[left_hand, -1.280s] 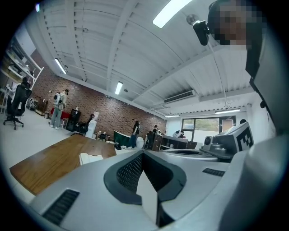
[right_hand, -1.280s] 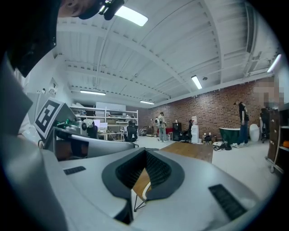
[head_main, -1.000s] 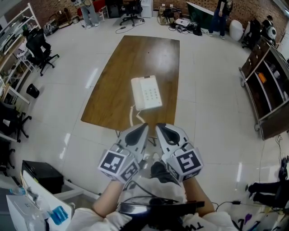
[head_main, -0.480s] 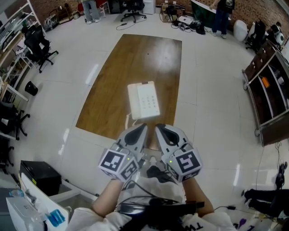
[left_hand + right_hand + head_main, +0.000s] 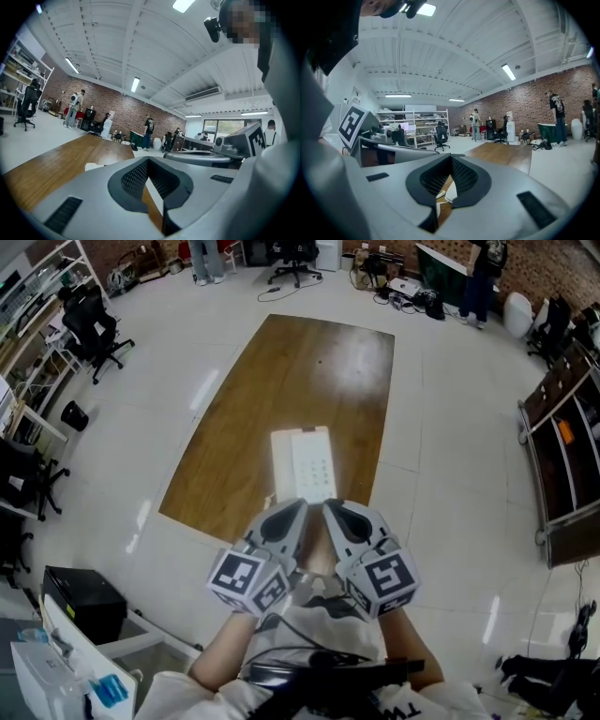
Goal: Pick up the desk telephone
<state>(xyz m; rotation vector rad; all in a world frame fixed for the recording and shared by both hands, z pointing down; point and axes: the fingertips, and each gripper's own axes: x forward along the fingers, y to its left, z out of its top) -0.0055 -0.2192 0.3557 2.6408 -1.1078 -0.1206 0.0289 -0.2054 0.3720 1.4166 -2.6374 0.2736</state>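
Observation:
A white desk telephone (image 5: 303, 465) lies near the front end of a long brown wooden table (image 5: 281, 381), its coiled cord hanging toward the near edge. My left gripper (image 5: 290, 509) and right gripper (image 5: 338, 510) are held side by side just short of the phone, above the table's near edge, both shut with nothing in them. In the left gripper view the phone (image 5: 93, 166) shows as a small white shape left of the shut left gripper (image 5: 148, 162). Through the notch of the right gripper (image 5: 451, 160) I see the white phone (image 5: 446, 195) and its cord.
Black office chairs (image 5: 89, 320) and white shelving (image 5: 23, 306) stand at the left, and a wooden shelf unit (image 5: 562, 456) at the right. People (image 5: 483, 268) stand at the far end of the room. A black box (image 5: 80, 601) sits on the floor at lower left.
Both grippers have come forward together toward the table. The phone now lies right in front of their tips, and the table's near edge has passed under them.

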